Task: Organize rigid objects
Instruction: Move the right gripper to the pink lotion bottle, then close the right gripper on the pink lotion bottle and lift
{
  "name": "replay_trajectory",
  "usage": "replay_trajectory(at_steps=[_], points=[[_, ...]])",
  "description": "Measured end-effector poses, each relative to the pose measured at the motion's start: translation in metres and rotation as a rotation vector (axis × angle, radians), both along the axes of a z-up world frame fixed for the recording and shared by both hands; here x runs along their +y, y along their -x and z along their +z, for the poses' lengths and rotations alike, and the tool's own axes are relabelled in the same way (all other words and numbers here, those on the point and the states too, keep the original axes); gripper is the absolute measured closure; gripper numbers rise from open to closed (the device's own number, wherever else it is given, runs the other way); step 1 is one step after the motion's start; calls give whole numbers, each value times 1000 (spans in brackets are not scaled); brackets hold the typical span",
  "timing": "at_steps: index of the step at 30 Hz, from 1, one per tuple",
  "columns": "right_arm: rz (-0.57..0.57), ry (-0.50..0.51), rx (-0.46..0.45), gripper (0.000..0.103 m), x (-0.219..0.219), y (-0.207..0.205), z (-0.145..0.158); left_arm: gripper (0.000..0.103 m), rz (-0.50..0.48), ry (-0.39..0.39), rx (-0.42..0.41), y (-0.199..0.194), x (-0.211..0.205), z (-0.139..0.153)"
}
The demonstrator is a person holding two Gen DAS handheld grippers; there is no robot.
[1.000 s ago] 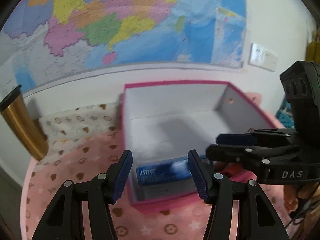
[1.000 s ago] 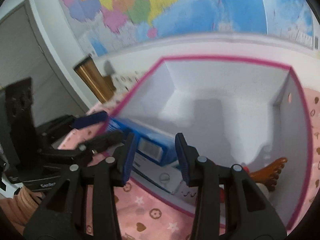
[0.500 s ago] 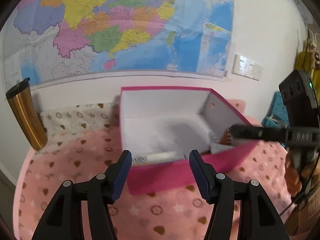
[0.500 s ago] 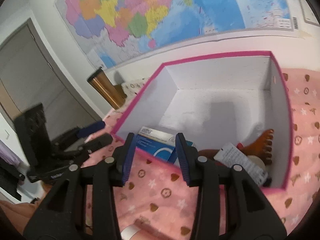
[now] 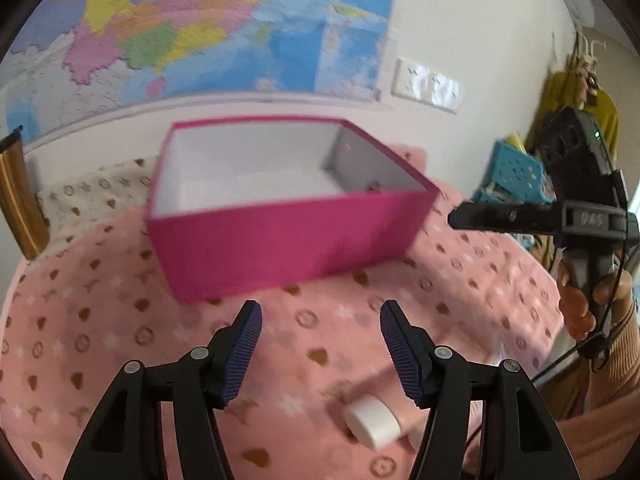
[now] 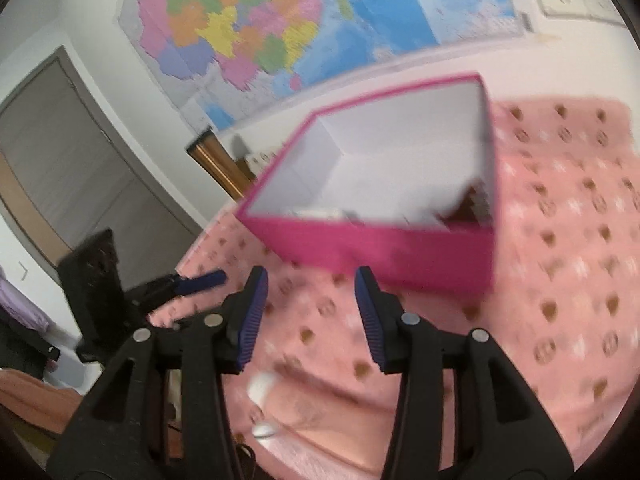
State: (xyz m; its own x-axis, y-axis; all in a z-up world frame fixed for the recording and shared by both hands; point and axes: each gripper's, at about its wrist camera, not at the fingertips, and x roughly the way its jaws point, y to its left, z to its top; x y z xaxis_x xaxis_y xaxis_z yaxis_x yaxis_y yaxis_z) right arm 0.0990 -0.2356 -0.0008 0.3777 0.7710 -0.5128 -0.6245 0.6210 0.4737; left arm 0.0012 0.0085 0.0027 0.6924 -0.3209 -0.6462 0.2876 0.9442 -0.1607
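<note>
On pink cloth [image 5: 100,320]: pink box [image 5: 288,236]; white-capped tube [image 5: 374,424] near; gold tumbler [image 5: 18,204] behind.

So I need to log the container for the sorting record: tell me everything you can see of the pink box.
The pink box is rectangular, lidless and looks like cardboard: magenta outside, white inside. It stands upright on the pink patterned blanket, near the wall, beyond both grippers, neither touching it. One inner side wall has a small round hole. In the right wrist view something dark brown and pale items lie low inside, too blurred to name.
</note>
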Motion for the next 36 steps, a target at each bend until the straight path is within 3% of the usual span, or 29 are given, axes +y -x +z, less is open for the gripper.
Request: replay_trajectory(at_steps=[8, 12, 20, 24, 36], points=[[-92, 140, 183, 55, -42, 24, -72, 38, -64, 32, 121, 17, -16, -27], [-106, 183, 231, 55, -49, 34, -90, 38, -83, 48, 163, 25, -21, -37], [-88, 182, 243, 55, -48, 44, -96, 39, -101, 74, 247, 31, -25, -53], [-71, 166, 244, 55, -42, 43, -97, 45, -119, 98, 280, 30, -28, -58], [-90, 126, 243, 53, -39, 39, -97, 45, -102, 108, 284, 23, -26, -54]])
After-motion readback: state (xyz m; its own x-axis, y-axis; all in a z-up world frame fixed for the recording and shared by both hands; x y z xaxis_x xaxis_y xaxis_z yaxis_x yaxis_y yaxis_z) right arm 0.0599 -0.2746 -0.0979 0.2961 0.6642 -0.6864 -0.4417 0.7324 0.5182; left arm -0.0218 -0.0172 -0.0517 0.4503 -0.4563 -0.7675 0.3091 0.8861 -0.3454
